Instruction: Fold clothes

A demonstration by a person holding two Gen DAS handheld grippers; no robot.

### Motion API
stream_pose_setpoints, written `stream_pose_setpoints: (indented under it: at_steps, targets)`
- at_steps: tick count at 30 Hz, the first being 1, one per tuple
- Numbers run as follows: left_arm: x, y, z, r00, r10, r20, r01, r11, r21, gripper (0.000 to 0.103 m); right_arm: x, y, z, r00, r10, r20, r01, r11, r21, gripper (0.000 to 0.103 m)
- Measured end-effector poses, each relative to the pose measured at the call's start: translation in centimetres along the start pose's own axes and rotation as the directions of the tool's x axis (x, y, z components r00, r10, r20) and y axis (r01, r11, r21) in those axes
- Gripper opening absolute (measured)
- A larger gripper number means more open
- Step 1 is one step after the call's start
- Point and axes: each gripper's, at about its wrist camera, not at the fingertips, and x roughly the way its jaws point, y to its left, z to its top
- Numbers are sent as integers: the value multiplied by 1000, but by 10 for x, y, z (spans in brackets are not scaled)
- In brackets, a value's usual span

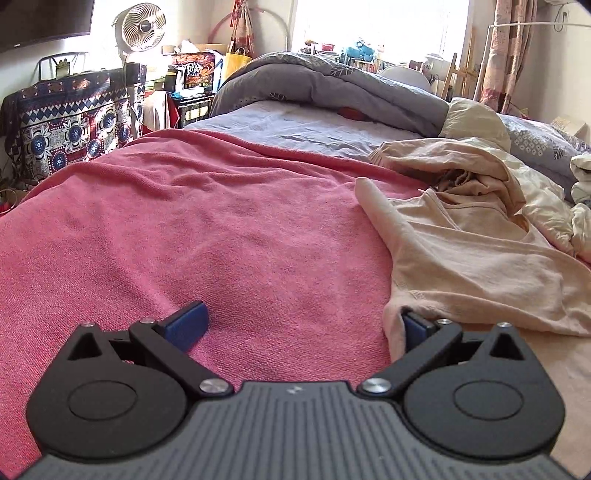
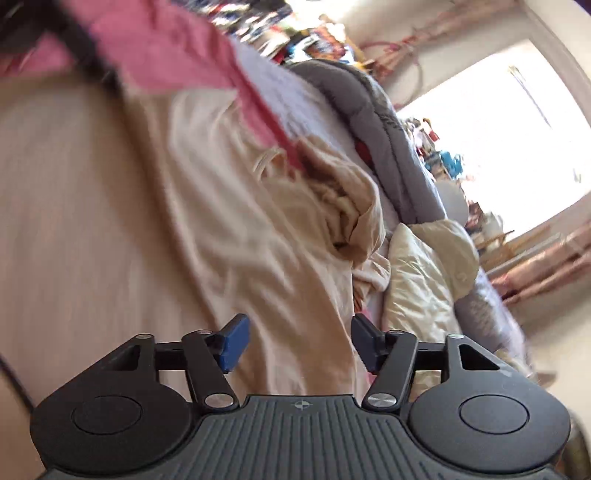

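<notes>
A beige garment [image 1: 461, 258] lies crumpled on the right side of a pink blanket [image 1: 184, 221] that covers the bed. My left gripper [image 1: 301, 325] stands wide open low over the blanket. Its right fingertip [image 1: 413, 328] is tucked against the garment's near corner, while the left pad rests over bare blanket. The right wrist view is tilted and blurred. In it my right gripper [image 2: 301, 345] is open above the beige garment [image 2: 258, 221], with cloth below the gap and nothing pinched. The pink blanket [image 2: 166, 44] shows at the top left.
A grey duvet [image 1: 332, 85] is heaped at the far end of the bed, with a cream satin bundle [image 1: 535, 192] at the right. A fan [image 1: 142, 26] and a patterned cloth [image 1: 70, 122] stand beyond the bed's left edge.
</notes>
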Motion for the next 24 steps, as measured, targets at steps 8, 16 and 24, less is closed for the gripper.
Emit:
stream_pose_setpoints:
  at_steps: [8, 16, 24]
  targets:
    - [0, 5, 0, 1000, -14, 1, 14, 1000, -27, 103, 28, -81, -89, 983, 89, -158, 44, 727, 685, 64]
    - [-1, 6, 0, 1000, -20, 1, 20, 999, -30, 103, 89, -135, -144, 982, 189, 10, -74, 336, 939, 57]
    - [1, 1, 0, 1000, -8, -6, 8, 1000, -13, 103, 92, -116, -137, 980, 192, 53, -126, 395, 910, 20]
